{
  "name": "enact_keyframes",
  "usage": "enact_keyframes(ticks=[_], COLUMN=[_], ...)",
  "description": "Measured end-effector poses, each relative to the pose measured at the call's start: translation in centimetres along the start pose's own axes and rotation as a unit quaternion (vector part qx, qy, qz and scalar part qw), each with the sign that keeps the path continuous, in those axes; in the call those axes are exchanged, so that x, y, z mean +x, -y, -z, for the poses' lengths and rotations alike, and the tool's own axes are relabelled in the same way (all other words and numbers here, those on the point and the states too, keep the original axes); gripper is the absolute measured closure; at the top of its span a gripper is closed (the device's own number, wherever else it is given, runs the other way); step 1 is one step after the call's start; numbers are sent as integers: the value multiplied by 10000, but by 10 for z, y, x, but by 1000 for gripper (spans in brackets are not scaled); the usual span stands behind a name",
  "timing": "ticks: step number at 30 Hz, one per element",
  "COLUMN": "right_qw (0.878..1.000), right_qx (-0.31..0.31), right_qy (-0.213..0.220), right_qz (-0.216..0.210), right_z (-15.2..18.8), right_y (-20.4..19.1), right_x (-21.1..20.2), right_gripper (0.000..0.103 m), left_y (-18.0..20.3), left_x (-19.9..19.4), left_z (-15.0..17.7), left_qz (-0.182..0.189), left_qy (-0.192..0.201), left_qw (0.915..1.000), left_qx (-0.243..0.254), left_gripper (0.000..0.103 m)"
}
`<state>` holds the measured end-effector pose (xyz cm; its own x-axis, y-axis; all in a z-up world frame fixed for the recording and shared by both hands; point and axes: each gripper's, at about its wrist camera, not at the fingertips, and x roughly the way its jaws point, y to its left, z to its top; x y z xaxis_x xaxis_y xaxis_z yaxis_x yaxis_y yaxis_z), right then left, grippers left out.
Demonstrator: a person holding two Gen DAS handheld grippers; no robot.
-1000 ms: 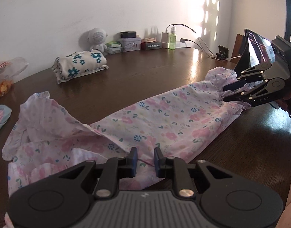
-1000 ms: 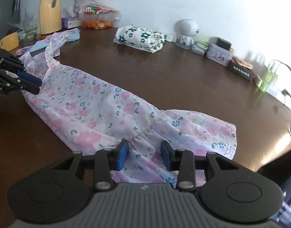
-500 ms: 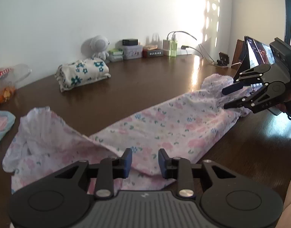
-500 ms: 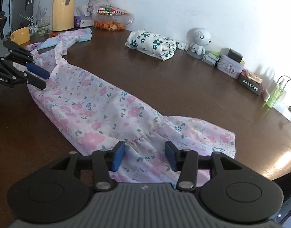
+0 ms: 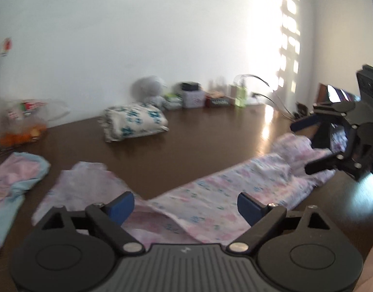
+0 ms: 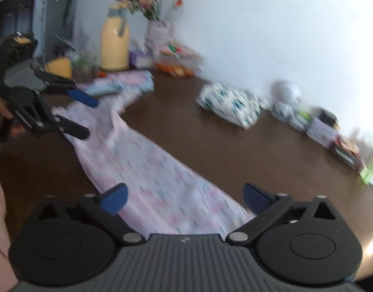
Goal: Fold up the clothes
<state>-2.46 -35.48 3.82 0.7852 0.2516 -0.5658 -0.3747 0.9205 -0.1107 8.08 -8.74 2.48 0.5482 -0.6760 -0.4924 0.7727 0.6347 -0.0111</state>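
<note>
Across the dark wooden bench (image 5: 198,150) a long pink floral garment (image 5: 222,194) lies stretched out flat, one end near the left gripper (image 5: 184,205) and the other near the right gripper (image 6: 184,198). Both pairs of jaws are opening, spread wide, with the cloth lying below and between the blue pads but not pinched by them. From the left wrist view the right gripper (image 5: 305,146) hangs just above the ruffled far end of the garment, its jaws parted and empty. From the right wrist view the left gripper (image 6: 85,115) hovers over the opposite end, also parted, with a hand (image 6: 1,112) on its handle. Beyond the garment, well apart from it, a folded white cloth with blue flowers (image 5: 134,121) sits on the bench near the wall. A pale blue and pink garment (image 5: 13,177) lies crumpled at the left edge of the left wrist view. Against the wall stand a small white round gadget (image 6: 286,95), some little boxes (image 6: 322,129), a yellow flask (image 6: 114,46) and a vase of flowers (image 6: 157,31). Both views are blurred.
</note>
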Motion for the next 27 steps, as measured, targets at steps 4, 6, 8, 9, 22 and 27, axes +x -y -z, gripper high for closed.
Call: enact_keyframes(ticks=[4,6,8,9,22,27], right_qw=[9992,9986,9978,9973,9753,9590], right_qx=[47,19,-41,-60,419,895], right_qy=[164,178,148,105,-908,-1547], right_qz=[-361,-507,-650,-728,-1970,-2197], right_z=[-30,-45,-60,-67,-169,-184], right_y=[-9,-14,-22,-26,-48,-50], right_x=[16,28,42,51,211,290], right_gripper=[1,1,1,1,25,29], left_y=[-22,-34,-47,-53,-118,-127], left_x=[-18,-25,-30,-31,-12,9], left_z=[0,0,0,0,19,36], left_qz=[-421,-567,-654,-686,-332,-72], left_qy=[144,165,141,123,-536,-874], left_qw=[9988,9978,9972,9971,9972,9957], left_qx=[-227,-293,-321,-318,-390,-286], left_gripper=[8,8,8,8,82,84])
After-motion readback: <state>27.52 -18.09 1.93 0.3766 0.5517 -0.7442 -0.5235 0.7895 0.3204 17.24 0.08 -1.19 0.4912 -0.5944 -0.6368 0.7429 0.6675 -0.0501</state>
